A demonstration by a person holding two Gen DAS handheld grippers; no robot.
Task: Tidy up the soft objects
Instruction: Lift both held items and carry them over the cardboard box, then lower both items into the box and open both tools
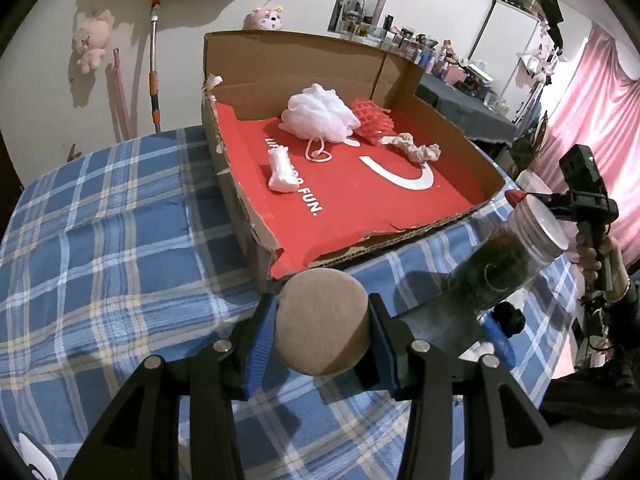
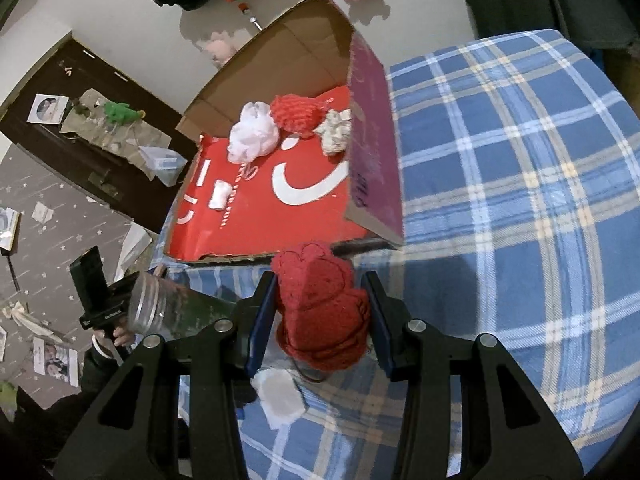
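Sponge point(image 1: 322, 322), round and tan, sits clamped between the blue pads point(image 1: 262, 342) of the left gripper point(image 1: 322, 332), above the plaid bench point(image 1: 120, 240) just short of the box point(image 1: 256, 236). Only the left view shows it; the right view shows instead a red knit toy point(image 2: 320, 312) clamped in the right gripper point(image 2: 320, 320), with a white pad point(image 2: 280, 398) lying on the bench at 7 o'clock below it. A clear jar point(image 1: 508, 260) with dark contents tilts at 3 o'clock from the sponge; in the right view the same jar point(image 2: 172, 308) lies at 9 o'clock from the toy.

At 12 o'clock the open cardboard box has a red floor. On it lie a white pouf point(image 1: 318, 114), a red mesh point(image 1: 372, 122) touching it, a crumpled cloth point(image 1: 418, 150) and, nearer, a small white roll point(image 1: 282, 172). The right view alone shows the box's purple outer wall point(image 2: 374, 152) and a paper-strewn floor point(image 2: 60, 216). The left view alone shows pink curtains point(image 1: 592, 120) and a cluttered shelf point(image 1: 420, 44).
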